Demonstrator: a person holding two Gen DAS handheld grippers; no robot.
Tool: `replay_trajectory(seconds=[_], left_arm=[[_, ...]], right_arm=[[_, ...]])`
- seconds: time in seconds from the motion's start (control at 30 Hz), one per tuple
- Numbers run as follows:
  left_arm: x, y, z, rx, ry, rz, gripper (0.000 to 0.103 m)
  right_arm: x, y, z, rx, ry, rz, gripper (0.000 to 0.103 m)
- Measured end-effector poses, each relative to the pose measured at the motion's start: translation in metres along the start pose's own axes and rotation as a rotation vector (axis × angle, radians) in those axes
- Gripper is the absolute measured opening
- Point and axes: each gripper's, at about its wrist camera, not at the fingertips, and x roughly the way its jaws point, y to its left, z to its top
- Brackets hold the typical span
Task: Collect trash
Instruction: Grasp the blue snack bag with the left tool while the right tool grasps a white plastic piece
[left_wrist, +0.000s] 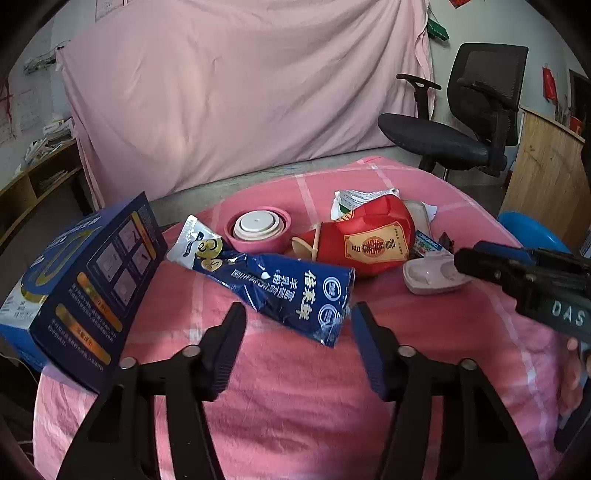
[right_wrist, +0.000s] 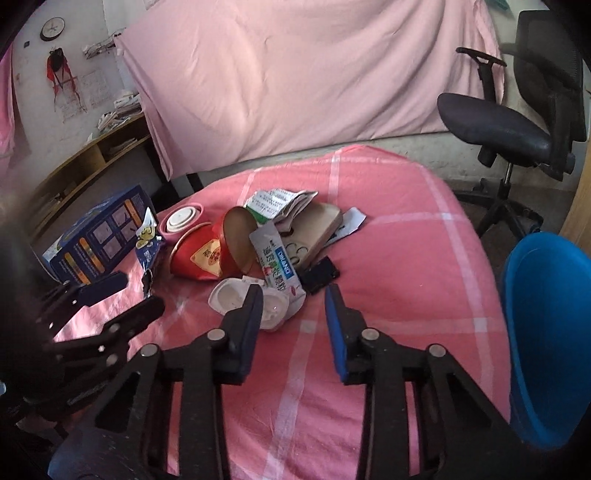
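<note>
Trash lies in a heap on the pink checked cloth. A blue foil bag lies just beyond my open, empty left gripper. Behind it are a red paper cup on its side, a pink round lid and a white plastic tray. My right gripper is open and empty, its left finger over the white tray. A white sachet, the red cup, a black wrapper and crumpled paper lie beyond it.
A dark blue box stands at the cloth's left edge, also in the right wrist view. A blue bin stands off the right edge. A black office chair is at the back right. A pink sheet hangs behind.
</note>
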Motion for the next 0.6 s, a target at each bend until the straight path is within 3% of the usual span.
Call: replay_trajectory(seconds=[0.07, 0.13, 0.23, 0.47, 0.53, 0.6], left_arm=[[-0.001, -0.001, 0.002, 0.005, -0.013, 0.001, 0.044], [-0.001, -0.002, 0.002, 0.012, -0.018, -0.004, 0.028], [0.000, 0.000, 0.003, 0.010, -0.017, -0.005, 0.013], [-0.014, 0.009, -0.001, -0.047, -0.060, -0.022, 0.005], [-0.017, 0.010, -0.001, -0.064, -0.065, -0.019, 0.003], [-0.022, 0.014, -0.003, -0.088, -0.076, -0.015, 0.003]], right_arm=[[0.002, 0.001, 0.000, -0.005, 0.016, 0.015, 0.060], [0.006, 0.002, -0.001, -0.008, 0.033, 0.027, 0.060], [0.012, 0.006, -0.002, -0.010, 0.061, 0.047, 0.060], [0.016, 0.013, -0.006, -0.031, 0.091, 0.098, 0.057], [0.016, 0.013, -0.006, -0.033, 0.091, 0.108, 0.053], [0.016, 0.014, -0.006, -0.036, 0.094, 0.122, 0.042]])
